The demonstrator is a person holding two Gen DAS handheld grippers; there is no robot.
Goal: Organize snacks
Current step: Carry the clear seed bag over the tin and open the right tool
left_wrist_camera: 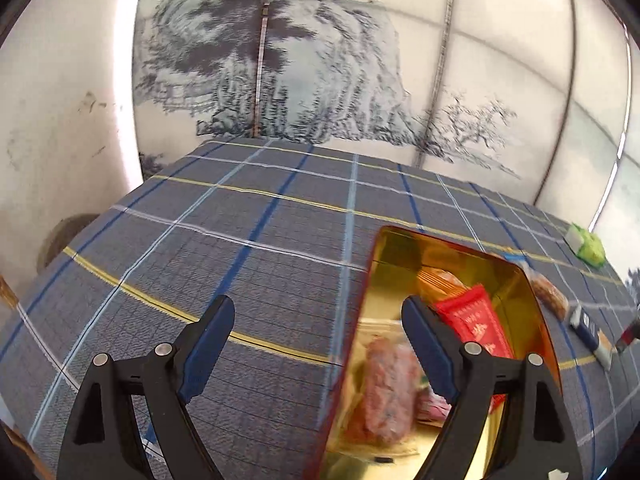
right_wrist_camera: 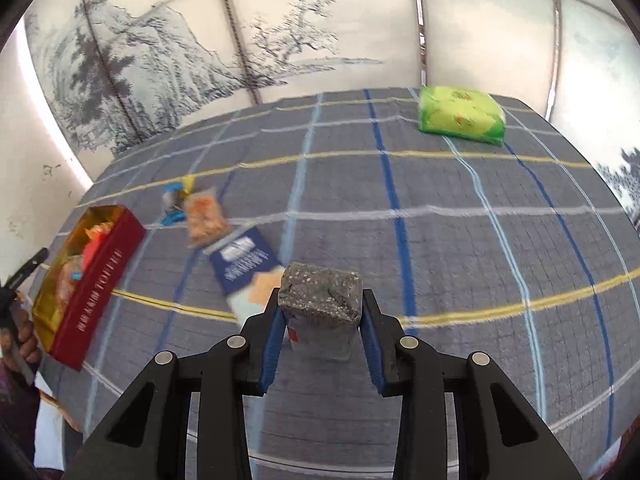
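Note:
A red tin with a gold inside (left_wrist_camera: 516,280) (right_wrist_camera: 96,280) holds several snacks, among them a red packet (left_wrist_camera: 476,320) and a pinkish wrapped piece (left_wrist_camera: 384,384). My left gripper (left_wrist_camera: 320,344) is open and empty, with its right finger over the tin. My right gripper (right_wrist_camera: 322,312) is shut on a dark speckled snack block in clear wrap (right_wrist_camera: 320,300), held above the checked cloth. An orange snack packet (right_wrist_camera: 204,216), a blue-wrapped candy (right_wrist_camera: 174,204) and a blue packet (right_wrist_camera: 244,264) lie between the tin and my right gripper.
A green packet (right_wrist_camera: 460,114) (left_wrist_camera: 588,246) lies at the table's far right. The table carries a grey-blue checked cloth (right_wrist_camera: 440,240). A painted landscape screen stands behind it. A brown snack (left_wrist_camera: 548,292) and the blue packet (left_wrist_camera: 588,328) lie right of the tin.

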